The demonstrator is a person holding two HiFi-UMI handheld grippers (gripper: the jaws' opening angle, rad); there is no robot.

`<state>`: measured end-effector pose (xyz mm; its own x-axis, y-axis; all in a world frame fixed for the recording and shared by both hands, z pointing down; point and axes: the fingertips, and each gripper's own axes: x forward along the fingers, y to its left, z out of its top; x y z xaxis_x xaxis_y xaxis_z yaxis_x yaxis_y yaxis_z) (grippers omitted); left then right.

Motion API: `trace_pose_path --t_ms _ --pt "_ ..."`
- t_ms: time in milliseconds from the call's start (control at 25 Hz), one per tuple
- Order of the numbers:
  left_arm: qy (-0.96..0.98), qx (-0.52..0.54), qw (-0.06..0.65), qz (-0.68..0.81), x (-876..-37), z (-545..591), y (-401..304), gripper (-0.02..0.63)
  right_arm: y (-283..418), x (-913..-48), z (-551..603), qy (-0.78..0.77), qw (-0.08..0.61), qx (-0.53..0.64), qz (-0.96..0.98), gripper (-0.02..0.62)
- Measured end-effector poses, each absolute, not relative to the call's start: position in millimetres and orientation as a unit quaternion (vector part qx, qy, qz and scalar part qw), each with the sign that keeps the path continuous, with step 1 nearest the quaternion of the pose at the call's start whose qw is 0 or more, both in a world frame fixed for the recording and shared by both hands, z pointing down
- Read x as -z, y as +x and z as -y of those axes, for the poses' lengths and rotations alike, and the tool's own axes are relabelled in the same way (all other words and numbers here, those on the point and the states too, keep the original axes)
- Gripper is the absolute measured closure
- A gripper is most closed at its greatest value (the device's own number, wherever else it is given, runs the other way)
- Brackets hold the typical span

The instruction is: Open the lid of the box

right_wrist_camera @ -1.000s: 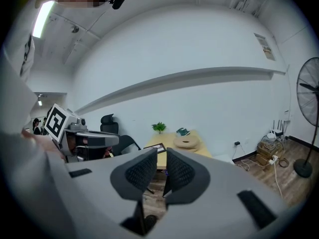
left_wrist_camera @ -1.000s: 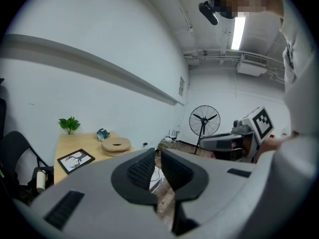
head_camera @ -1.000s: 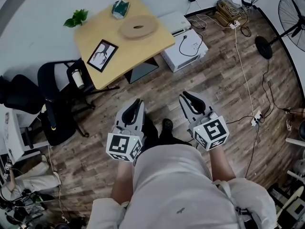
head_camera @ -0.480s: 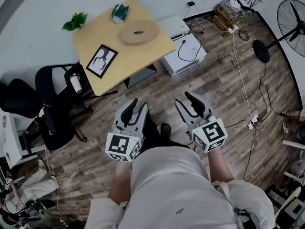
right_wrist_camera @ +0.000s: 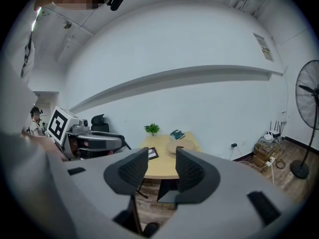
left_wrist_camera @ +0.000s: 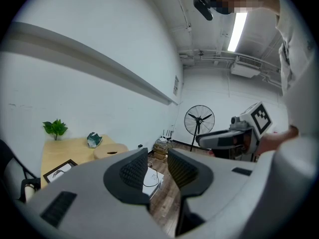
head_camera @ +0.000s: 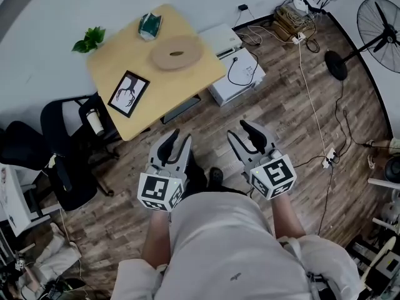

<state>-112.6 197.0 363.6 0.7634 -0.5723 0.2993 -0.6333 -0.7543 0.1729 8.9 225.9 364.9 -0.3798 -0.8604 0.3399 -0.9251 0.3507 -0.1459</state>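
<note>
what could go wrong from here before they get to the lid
1. The white box on the floor beside the table and the black chair on its other side narrow the approach; a foot could catch on either.
2. The picture frame and the green packet lie close to the round wooden lid; a wide reach might knock them.

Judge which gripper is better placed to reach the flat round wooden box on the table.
Right gripper, marginally: it aims at the flat round wooden box on the light wooden table; the left gripper aims past it at the floor. Both, empty, have just been opening.
</note>
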Motion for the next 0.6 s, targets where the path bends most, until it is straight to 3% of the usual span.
trace_pose_path --t_ms 600 --pt "0.946 -0.119 0.125 0.274 -362 -112 -113 0.503 -2 -357 -145 0.58 0.102 -0.157 0.793 0.44"
